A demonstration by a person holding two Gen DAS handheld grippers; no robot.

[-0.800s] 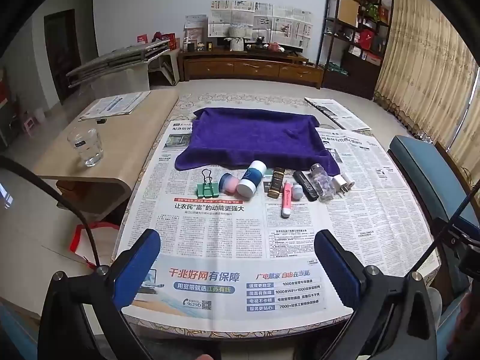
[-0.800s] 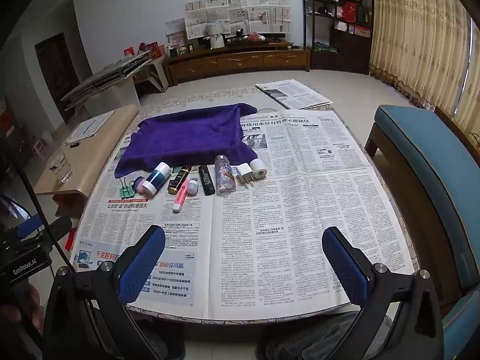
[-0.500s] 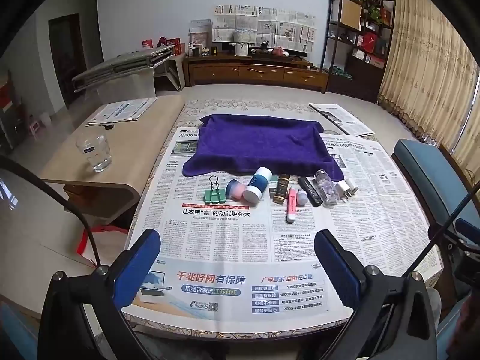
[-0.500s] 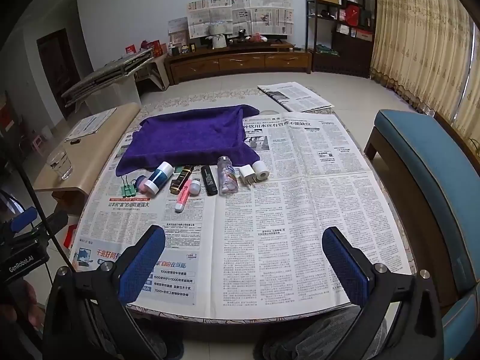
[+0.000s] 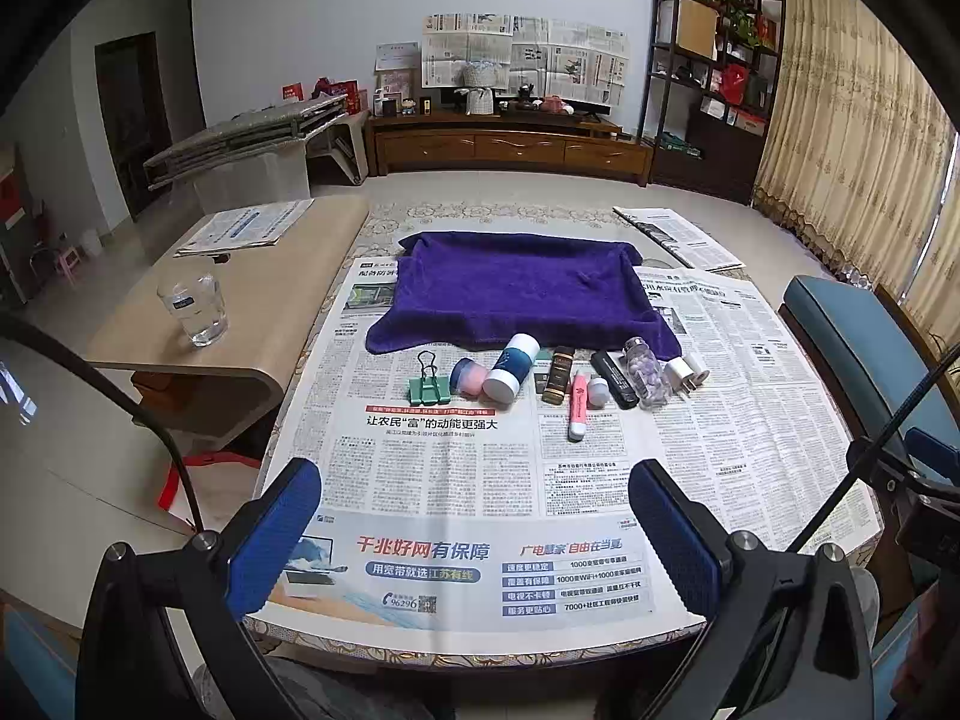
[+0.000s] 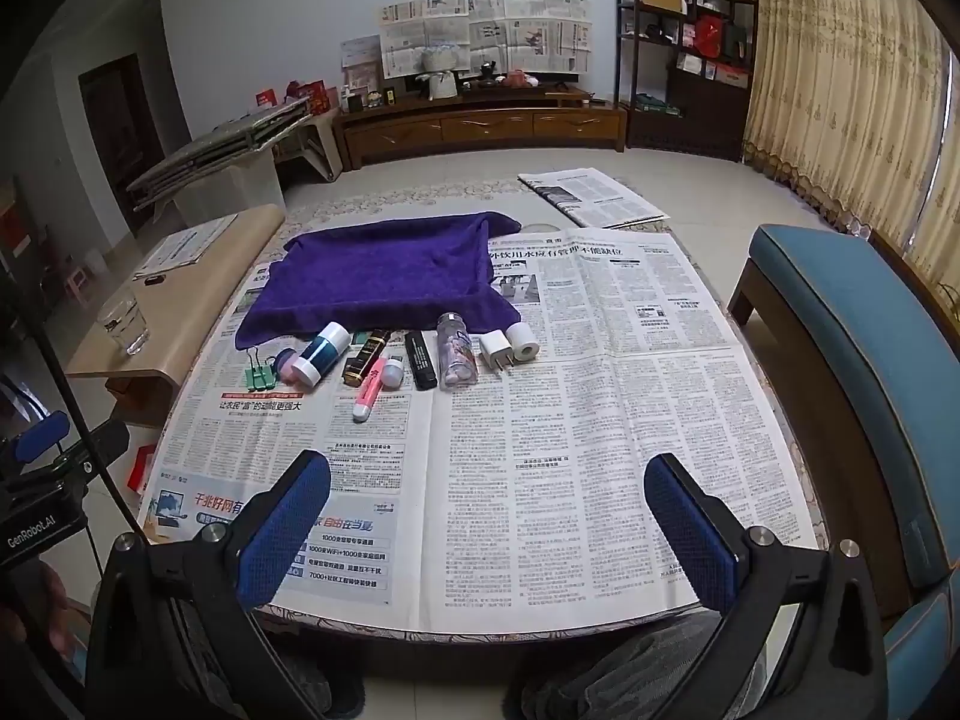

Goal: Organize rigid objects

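Purple towel [image 5: 522, 294] was spread flat at the far middle of the newspaper-covered table [image 5: 750, 420], and every rigid thing sat in one row along its near edge, none of them on the cloth yet. From the left of the row: green binder clip [image 5: 429, 384], a small pink jar [image 5: 468, 377], a white-capped blue bottle [image 5: 510, 367], a dark gold-trimmed tube [image 5: 558, 375], pink highlighter [image 5: 577, 407], a black bar-shaped thing [image 5: 613, 379], clear pill bottle [image 5: 645, 371] and white charger plug [image 5: 684, 373].

Both grippers were spread wide with nothing between the fingers. The left gripper [image 5: 474, 531] and right gripper [image 6: 487, 525] hovered at the near edge of the table, well apart from the row.

So the geometry that mattered (as far as I could judge): the row lay straight ahead of the left gripper and ahead-left of the right one. That makes the left hand the nearer one for the clip and jar end, while the plug end sat closer to the right hand's line. The highlighter poked out nearest, its long axis running roughly toward the camera, so fingers coming straight in would already straddle its narrow width without any wrist turn. The bottles lay on their sides at slight angles and looked likely to roll if nudged.
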